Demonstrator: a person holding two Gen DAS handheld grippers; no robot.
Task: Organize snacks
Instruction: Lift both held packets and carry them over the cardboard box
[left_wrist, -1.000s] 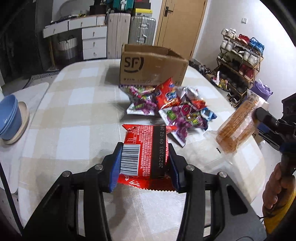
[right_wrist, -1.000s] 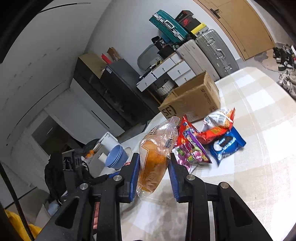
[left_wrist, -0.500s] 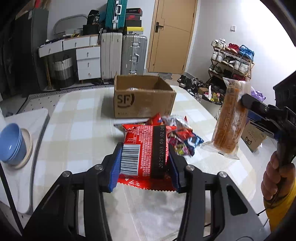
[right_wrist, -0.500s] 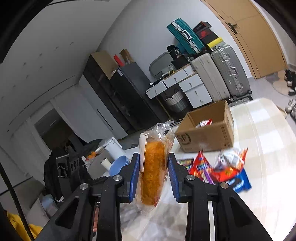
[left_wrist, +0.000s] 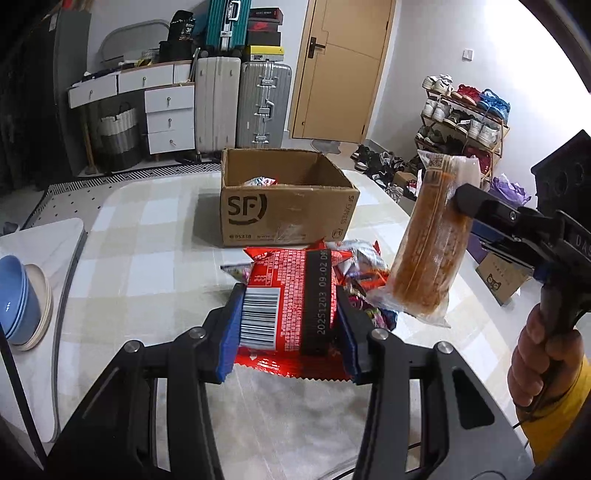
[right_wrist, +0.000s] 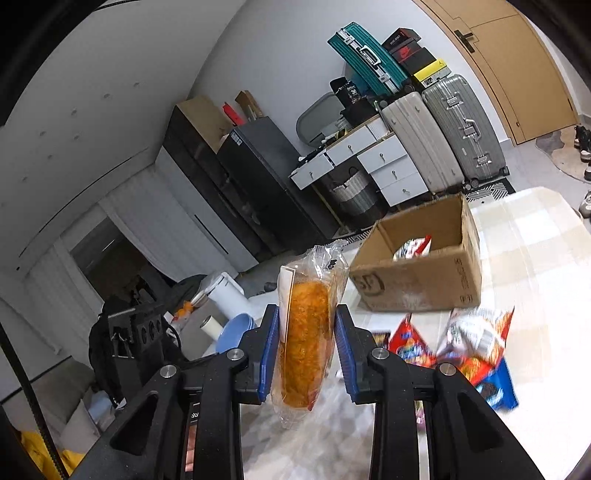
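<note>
one cardboard box (left_wrist: 288, 206), two suitcases upright (left_wrist: 240, 103), two grippers (left_wrist: 290, 325).

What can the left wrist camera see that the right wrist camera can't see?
Only the left wrist view shows the left gripper shut on a red foil snack packet with a barcode, plus the shoe rack. Only the right wrist view shows the black fridge and a blue cookie packet. Both show the open brown cardboard box, the checked table, and the right gripper shut on a clear-wrapped orange bread loaf.
</note>
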